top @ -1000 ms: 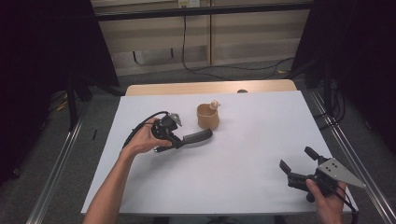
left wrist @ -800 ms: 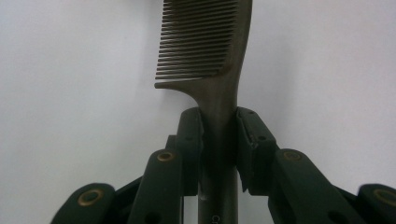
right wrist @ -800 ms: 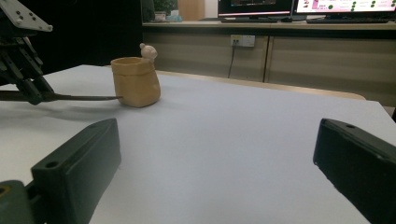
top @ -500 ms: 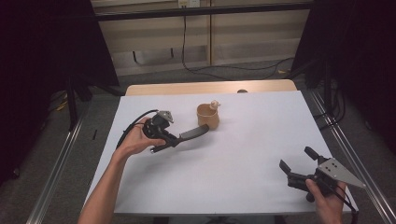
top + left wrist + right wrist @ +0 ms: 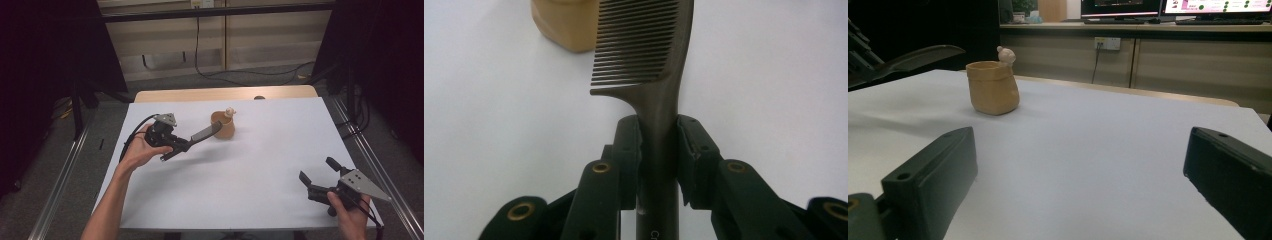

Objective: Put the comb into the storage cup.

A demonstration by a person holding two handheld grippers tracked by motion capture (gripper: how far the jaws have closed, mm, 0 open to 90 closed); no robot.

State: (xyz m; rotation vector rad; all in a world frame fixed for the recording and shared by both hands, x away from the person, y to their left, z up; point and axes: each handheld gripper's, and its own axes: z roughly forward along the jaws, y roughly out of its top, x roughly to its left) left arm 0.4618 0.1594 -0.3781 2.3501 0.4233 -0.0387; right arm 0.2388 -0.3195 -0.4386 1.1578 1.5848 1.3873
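White table (image 5: 260, 165), largely bare; a tan cup (image 5: 223, 126) with a small figure on its rim stands toward the far side, near the middle. Your left gripper (image 5: 176, 143) is lifted off the surface with its jaws clamped on the handle of a dark comb (image 5: 659, 75), teeth end pointing at the cup. Judging by that line, the step in hand looks like delivering the comb into the cup: raise the toothed end above the rim before you advance, tip the comb steeper so it drops in rather than pushes the wall, and avoid the figure on the rim, since the cup looks light enough to slide or topple. In the left gripper view the handle runs straight up between the jaws, gripped low on the shaft, the teeth well beyond the tips and overlapping the cup's near edge; whether they touch it, you cannot tell. Your right gripper (image 5: 320, 182) rests at the near right corner, jaws wide and empty, well apart from the cup.
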